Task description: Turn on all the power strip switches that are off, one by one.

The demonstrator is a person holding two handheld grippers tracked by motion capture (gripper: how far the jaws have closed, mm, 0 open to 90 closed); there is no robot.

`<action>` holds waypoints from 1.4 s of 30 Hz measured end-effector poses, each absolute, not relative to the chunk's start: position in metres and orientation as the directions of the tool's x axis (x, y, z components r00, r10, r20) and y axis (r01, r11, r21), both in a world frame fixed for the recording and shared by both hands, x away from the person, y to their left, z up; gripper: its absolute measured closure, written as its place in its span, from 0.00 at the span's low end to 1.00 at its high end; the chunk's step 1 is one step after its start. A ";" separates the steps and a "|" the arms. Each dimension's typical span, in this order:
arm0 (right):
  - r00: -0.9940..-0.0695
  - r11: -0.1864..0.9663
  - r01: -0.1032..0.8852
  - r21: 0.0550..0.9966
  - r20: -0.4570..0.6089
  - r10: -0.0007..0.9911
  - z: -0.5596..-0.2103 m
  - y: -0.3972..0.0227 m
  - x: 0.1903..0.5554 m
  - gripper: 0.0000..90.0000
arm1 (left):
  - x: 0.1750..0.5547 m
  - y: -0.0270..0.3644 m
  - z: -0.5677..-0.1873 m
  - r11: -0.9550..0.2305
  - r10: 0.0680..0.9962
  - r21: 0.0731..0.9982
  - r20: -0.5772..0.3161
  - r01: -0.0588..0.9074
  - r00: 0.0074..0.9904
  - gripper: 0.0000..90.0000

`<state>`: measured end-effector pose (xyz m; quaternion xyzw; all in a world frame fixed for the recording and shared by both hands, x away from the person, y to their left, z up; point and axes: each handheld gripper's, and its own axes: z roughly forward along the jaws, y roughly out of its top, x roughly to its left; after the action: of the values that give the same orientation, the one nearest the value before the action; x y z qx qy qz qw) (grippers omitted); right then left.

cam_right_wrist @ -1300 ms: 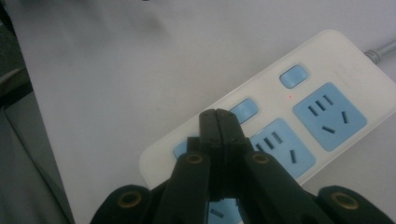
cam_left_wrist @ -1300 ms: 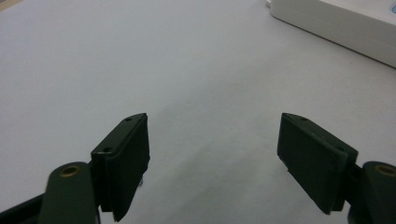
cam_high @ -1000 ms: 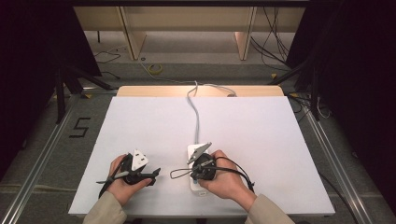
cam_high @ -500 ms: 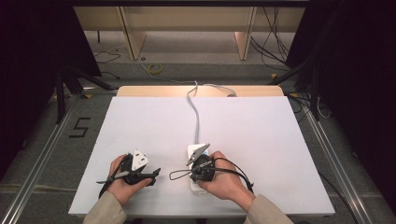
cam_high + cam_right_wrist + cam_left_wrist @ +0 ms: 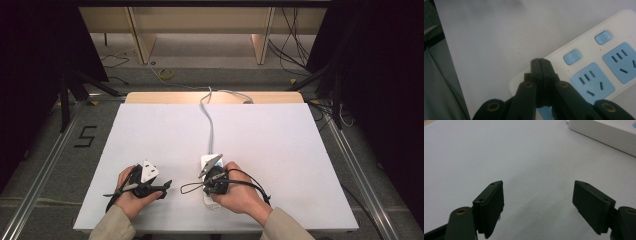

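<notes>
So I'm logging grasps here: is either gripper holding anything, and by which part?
Nothing is held. The left gripper is open over bare table; the right gripper is shut empty above the power strip.

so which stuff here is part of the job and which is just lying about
Part of the job:
- power strip
- its cord
- right gripper, shut over the strip
- left gripper, open

Just lying about:
- yellow cable on the floor
- black cables

A black "5" (image 5: 86, 136) marks the floor left of the table.
</notes>
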<state>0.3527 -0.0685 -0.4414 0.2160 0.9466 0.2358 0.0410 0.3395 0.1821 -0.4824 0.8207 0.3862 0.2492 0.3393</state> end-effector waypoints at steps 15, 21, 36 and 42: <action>-0.899 0.792 0.402 0.460 0.032 0.437 -0.443 -0.068 0.353 1.00 | 0.339 0.182 -0.482 -0.473 0.802 0.750 0.149 0.463 0.578 0.28; -0.901 0.792 0.394 0.467 0.025 0.434 -0.443 -0.069 0.352 1.00 | 0.339 0.181 -0.482 -0.473 0.802 0.750 0.149 0.463 0.579 0.28; -0.879 0.707 0.389 0.591 0.008 0.476 -0.432 -0.094 0.356 0.91 | 0.339 0.182 -0.483 -0.475 0.801 0.747 0.148 0.465 0.580 0.28; -0.845 0.642 0.404 0.651 -0.002 0.534 -0.431 -0.119 0.358 0.82 | 0.339 0.182 -0.483 -0.474 0.802 0.747 0.147 0.466 0.579 0.28</action>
<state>0.3581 -0.1187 -0.4313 0.2604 0.9009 0.3333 0.0976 0.3391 0.1824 -0.4831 0.8218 0.3858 0.2482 0.3379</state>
